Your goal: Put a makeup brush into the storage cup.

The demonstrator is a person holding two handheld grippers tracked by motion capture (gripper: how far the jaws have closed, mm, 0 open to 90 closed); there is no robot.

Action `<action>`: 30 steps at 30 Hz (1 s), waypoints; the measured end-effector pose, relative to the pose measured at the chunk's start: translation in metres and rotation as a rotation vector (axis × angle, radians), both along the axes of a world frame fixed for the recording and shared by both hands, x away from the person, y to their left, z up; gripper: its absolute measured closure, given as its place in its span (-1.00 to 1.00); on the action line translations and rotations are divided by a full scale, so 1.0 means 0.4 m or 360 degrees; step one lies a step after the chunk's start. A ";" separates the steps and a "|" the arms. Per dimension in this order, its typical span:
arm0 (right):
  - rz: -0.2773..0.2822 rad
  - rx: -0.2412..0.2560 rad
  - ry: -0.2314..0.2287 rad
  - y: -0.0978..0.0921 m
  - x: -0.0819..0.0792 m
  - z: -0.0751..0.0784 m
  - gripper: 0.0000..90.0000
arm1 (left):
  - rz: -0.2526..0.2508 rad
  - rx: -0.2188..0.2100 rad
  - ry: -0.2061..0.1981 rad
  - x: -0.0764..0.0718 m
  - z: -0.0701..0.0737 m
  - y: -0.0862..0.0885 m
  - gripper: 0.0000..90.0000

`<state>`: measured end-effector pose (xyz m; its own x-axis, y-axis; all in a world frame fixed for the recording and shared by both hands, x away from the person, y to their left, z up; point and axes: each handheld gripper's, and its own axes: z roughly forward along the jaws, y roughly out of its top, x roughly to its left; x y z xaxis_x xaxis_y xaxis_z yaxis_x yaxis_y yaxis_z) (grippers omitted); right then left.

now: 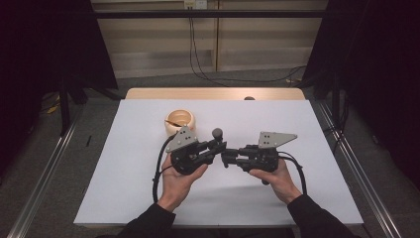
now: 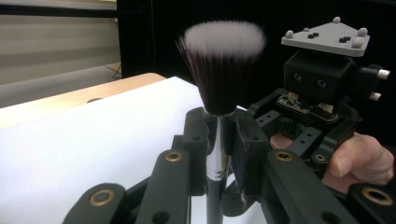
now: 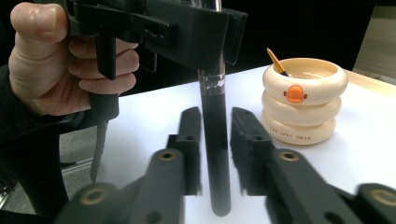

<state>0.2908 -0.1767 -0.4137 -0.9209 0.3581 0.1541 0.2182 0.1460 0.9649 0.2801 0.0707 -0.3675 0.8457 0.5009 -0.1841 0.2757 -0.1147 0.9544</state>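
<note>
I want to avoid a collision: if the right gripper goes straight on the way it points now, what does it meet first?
Most likely the makeup brush's black handle, which stands upright between the right gripper's open jaws; the left gripper clamps it higher up.

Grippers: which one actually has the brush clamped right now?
The left gripper: its jaws are shut on the brush at the metal ferrule. The right gripper has jaws open, flanking the black handle without gripping.

Small brown lettering printed on bottom ring of cream holder [image 3: 302, 102], seen in right gripper view: reads roughly "THE JUDY SWAN", middle word uncertain. Orange round badge above it bears no legible text. No other text, number or brand readable elsewhere.
</note>
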 end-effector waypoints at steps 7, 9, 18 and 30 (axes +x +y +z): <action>-0.0002 -0.0007 0.0000 0.003 -0.002 0.000 0.13 | 0.0020 0.0011 0.0006 -0.001 0.000 0.001 0.72; -0.0030 -0.0023 -0.0005 0.002 -0.004 0.000 0.01 | 0.0027 0.0005 0.0007 0.000 -0.001 0.000 0.72; -0.0048 -0.0039 -0.0010 -0.002 -0.007 0.001 -0.43 | 0.0040 -0.0005 0.0002 0.002 0.006 0.015 0.72; -0.0177 -0.0048 0.0010 -0.028 -0.014 0.004 -0.93 | 0.0075 0.0007 -0.0020 0.003 0.009 0.022 0.72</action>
<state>0.2850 -0.1881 -0.4121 -0.8742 0.4627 0.1474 0.2409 0.1497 0.9589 0.2813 0.0794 -0.3640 0.8234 0.5410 -0.1714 0.2690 -0.1061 0.9573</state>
